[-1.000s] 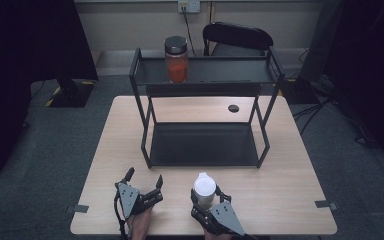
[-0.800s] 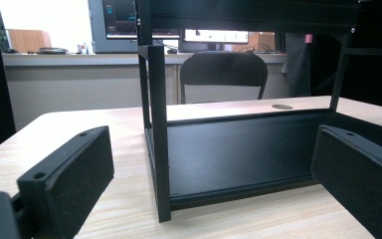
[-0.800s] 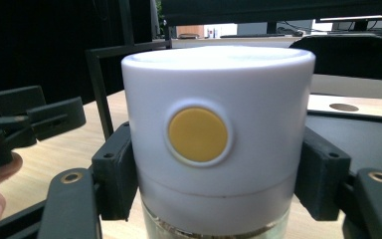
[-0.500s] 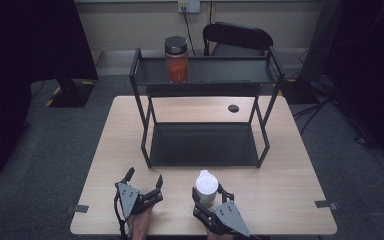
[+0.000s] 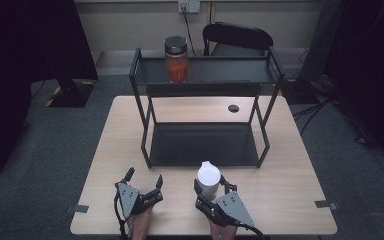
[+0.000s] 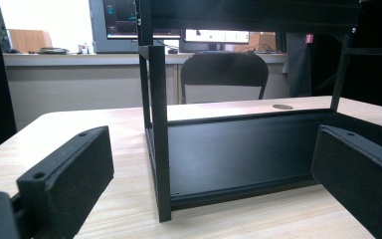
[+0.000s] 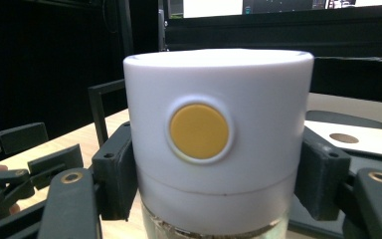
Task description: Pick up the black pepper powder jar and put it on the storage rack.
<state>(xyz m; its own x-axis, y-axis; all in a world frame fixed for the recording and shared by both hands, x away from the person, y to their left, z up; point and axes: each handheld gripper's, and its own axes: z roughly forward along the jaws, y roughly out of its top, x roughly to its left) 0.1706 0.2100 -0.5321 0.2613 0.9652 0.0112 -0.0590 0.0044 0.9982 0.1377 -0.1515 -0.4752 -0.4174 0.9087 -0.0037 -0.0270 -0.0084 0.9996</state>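
Observation:
A jar with a white lid stands near the table's front edge, and my right gripper is shut on it. In the right gripper view the lid carries a round yellow button, with clear glass below it and a black pad pressed to each side. My left gripper stands open to the left of the jar, holding nothing. Its jaws frame the front left post of a black two-tier rack. An orange-filled jar with a grey lid stands on the rack's top shelf.
The rack's bottom shelf lies just beyond both grippers and is bare. A cable hole sits in the wooden table behind the rack. A black chair stands past the far edge.
My right gripper has carried the white-lidded jar a little forward and to the right, toward the rack. The left gripper has stayed in place.

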